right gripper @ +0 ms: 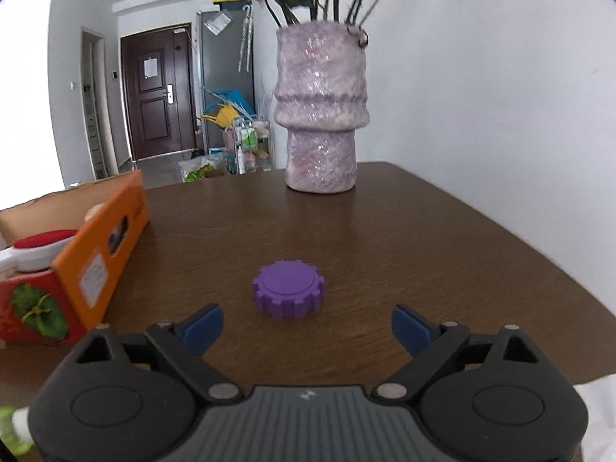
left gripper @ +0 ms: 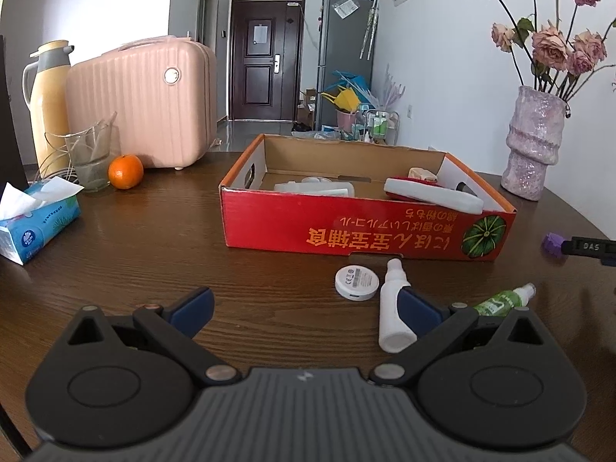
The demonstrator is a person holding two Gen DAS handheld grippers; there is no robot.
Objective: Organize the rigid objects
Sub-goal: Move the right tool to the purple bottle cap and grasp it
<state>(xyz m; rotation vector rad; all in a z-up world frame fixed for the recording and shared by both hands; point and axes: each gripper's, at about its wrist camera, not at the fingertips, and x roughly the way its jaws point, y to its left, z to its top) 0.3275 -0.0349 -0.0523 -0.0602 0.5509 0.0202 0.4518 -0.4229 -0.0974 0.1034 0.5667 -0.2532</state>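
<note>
A: what's sitting on the table (left gripper: pixel 161 231) around the red cardboard box (left gripper: pixel 346 231)?

B: pink suitcase (left gripper: pixel 146 111) and yellow thermos (left gripper: pixel 48 96) are standing well left of the box, behind it. purple vase (right gripper: pixel 319 115) is standing off its right end. tissue pack (left gripper: pixel 34 223) is lying far left of the box, orange (left gripper: pixel 125 171) is sitting beside a glass (left gripper: pixel 90 158)

A: loose items?

B: white bottle (left gripper: pixel 392 308), white round case (left gripper: pixel 357 283) and green tube (left gripper: pixel 504 300) are lying just in front of the box. purple gear-edged cap (right gripper: pixel 288 288) is lying off the box's right end, clear of it

A: grippers?

B: left gripper (left gripper: pixel 308 308) is hovering in front of the box, jaws spread wide, gripping nothing; bottle is lying by its right finger, contact unclear. right gripper (right gripper: pixel 307 325) is gaping wide too, cap sitting just ahead of the tips, untouched
</note>
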